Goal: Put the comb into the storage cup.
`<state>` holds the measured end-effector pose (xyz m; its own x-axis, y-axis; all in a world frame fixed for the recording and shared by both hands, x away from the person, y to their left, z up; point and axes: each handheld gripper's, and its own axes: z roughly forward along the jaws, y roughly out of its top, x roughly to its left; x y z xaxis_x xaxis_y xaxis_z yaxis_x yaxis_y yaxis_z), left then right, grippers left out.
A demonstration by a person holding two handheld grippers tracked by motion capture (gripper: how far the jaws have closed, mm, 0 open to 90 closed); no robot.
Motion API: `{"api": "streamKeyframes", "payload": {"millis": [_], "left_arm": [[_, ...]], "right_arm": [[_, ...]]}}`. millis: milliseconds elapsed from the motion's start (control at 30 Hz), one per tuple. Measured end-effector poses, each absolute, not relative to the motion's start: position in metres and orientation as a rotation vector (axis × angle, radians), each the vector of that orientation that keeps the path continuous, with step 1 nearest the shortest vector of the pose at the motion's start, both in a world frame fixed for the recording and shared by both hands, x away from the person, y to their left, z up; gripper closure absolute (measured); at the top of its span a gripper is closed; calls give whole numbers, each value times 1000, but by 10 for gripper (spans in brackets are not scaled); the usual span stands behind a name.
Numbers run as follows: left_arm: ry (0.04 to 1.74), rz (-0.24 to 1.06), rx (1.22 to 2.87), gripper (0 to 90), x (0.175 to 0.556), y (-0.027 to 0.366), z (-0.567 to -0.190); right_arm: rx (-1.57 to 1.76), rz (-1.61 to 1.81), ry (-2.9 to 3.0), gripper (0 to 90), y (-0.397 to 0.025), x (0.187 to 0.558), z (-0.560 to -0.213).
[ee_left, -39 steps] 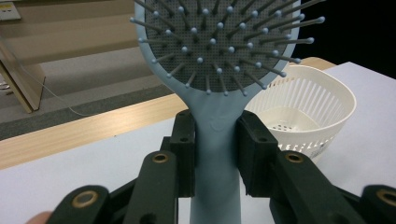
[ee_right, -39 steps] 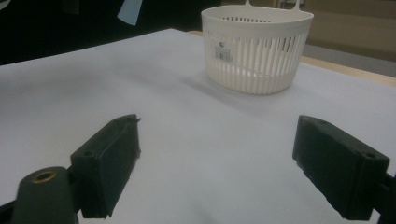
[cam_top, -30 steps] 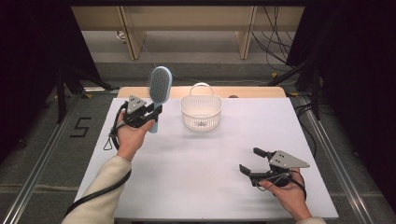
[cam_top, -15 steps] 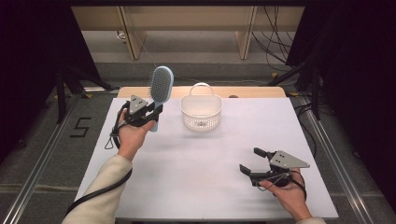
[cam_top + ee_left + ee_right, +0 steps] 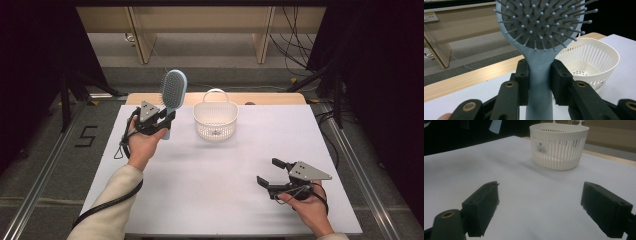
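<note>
1. Left gripper (image 5: 167, 119) pinches brush (image 5: 173, 95) by the handle, head upright, raised above bench (image 5: 210, 200), just left of basket (image 5: 215, 120).
2. Right gripper (image 5: 274, 176) spread, empty, near bench's front right.

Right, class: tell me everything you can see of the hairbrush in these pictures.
The hairbrush is pale blue, plastic by the look of it, with an oval head and a straight handle. Its dark grey pad carries rows of thin bristles with small ball tips. It stands roughly upright above the white table, head up, bristles facing the person. The left gripper is shut on its handle just below the head, a jaw on each side. It hangs to the left of the white basket and does not touch it.
</note>
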<state>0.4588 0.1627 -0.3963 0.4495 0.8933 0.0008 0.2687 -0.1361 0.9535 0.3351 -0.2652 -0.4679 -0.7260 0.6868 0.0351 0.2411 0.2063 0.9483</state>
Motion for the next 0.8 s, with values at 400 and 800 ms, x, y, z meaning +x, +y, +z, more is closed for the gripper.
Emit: {"api": "streamKeyframes", "payload": {"millis": [400,800], "left_arm": [[995,746,1655,698,462,156,-392],[975,738,1657,698,466,147,-388]], "right_arm": [[868,1530,2092,156,-266,335,-468],[873,1532,2086,155,-267,334,-468]]}}
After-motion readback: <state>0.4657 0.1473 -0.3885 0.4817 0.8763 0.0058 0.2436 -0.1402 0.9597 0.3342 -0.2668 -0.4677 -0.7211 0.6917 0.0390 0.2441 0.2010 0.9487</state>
